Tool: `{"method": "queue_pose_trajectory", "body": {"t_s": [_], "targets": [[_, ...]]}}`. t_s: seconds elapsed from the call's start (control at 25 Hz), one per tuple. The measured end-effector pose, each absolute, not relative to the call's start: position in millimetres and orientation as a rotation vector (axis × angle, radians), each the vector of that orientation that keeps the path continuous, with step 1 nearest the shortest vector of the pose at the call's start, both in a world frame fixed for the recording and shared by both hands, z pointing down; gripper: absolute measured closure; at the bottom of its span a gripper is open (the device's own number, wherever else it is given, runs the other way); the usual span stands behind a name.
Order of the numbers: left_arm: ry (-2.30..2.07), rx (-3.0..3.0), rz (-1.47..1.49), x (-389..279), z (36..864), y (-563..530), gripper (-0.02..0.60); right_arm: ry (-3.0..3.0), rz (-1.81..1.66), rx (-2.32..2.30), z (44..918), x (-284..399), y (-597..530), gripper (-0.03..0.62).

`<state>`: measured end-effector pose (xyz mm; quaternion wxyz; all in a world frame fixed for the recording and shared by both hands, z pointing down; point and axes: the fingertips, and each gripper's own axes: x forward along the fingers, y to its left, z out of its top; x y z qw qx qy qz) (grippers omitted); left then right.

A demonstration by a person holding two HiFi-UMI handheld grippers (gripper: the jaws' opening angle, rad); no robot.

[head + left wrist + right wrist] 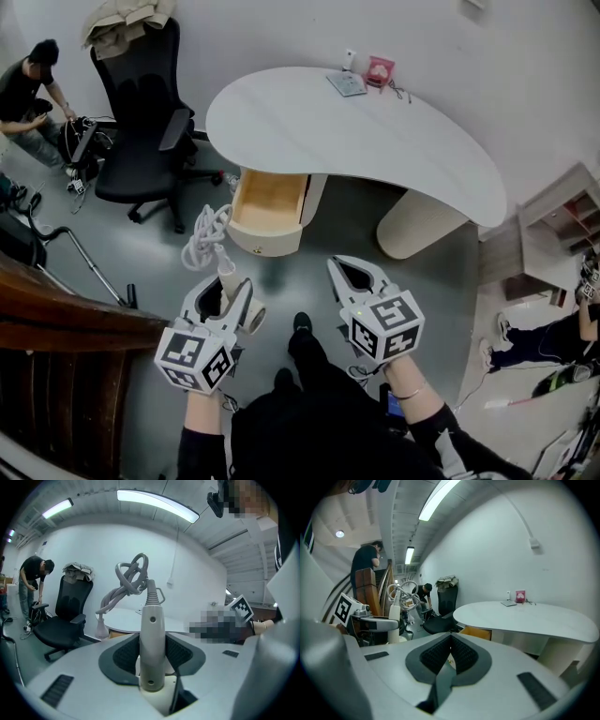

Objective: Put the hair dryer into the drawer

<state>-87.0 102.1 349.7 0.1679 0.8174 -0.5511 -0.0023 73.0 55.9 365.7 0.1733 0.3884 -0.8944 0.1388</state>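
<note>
Hair dryer (230,274) handle clamped in left tool (225,287), cord (206,236) bunched above. Right tool (349,274) jaws together, empty. Open drawer (270,199) far ahead under desk (356,141). We bring dryer over it, lower gently, feed cord inside, then let go.

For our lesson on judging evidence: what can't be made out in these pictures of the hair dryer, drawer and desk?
Drawer back: head view, under the desk top.
Hair dryer barrel: left gripper view, mostly behind the left gripper.
Pink item on desk: head view, too small.
</note>
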Motion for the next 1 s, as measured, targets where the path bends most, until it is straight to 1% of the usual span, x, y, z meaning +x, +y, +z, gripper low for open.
{"method": "queue_pose_trajectory", "body": {"t_s": [1.0], "targets": [[-1.715,2.222,0.003,-95.8,344.2,-48.7,0.405,-2.534,0.450,0.997,378.5,90.4,-91.0,0.591]]}}
